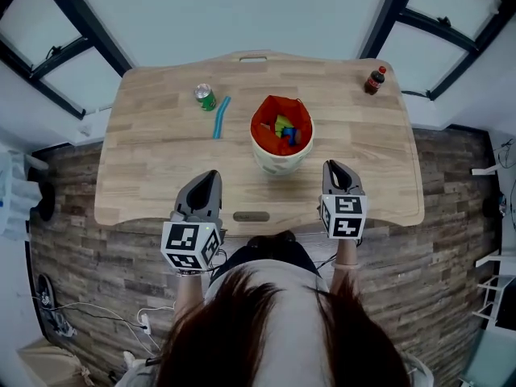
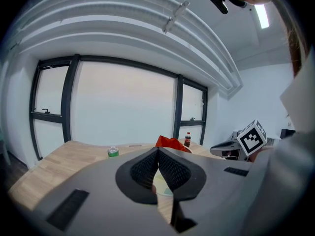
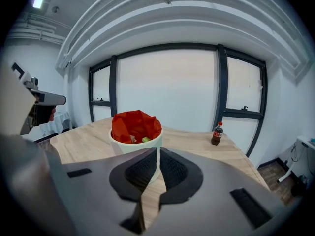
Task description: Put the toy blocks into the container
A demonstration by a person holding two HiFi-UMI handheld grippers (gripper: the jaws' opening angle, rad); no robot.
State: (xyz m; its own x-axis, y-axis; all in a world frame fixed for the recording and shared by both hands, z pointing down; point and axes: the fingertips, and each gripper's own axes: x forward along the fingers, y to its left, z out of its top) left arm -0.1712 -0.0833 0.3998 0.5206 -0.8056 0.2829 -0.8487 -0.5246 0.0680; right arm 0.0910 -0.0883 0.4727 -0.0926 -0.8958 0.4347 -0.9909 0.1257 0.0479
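Note:
A white container (image 1: 280,161) with a red liner stands in the middle of the wooden table (image 1: 161,143). Several coloured toy blocks (image 1: 286,130) lie inside it. My left gripper (image 1: 211,176) hovers over the table's front edge, left of the container, with its jaws shut and nothing between them. My right gripper (image 1: 332,166) is at the front right of the container, also shut and empty. In the right gripper view the container (image 3: 136,132) rises just beyond the closed right gripper (image 3: 157,150). In the left gripper view the red liner (image 2: 169,142) peeks over the closed left gripper (image 2: 158,150).
A blue stick (image 1: 221,117) lies on the table left of the container, with a green can (image 1: 205,97) beside it. A small cola bottle (image 1: 374,81) stands at the far right corner. Windows and white walls lie beyond the table; the floor below is wood-patterned.

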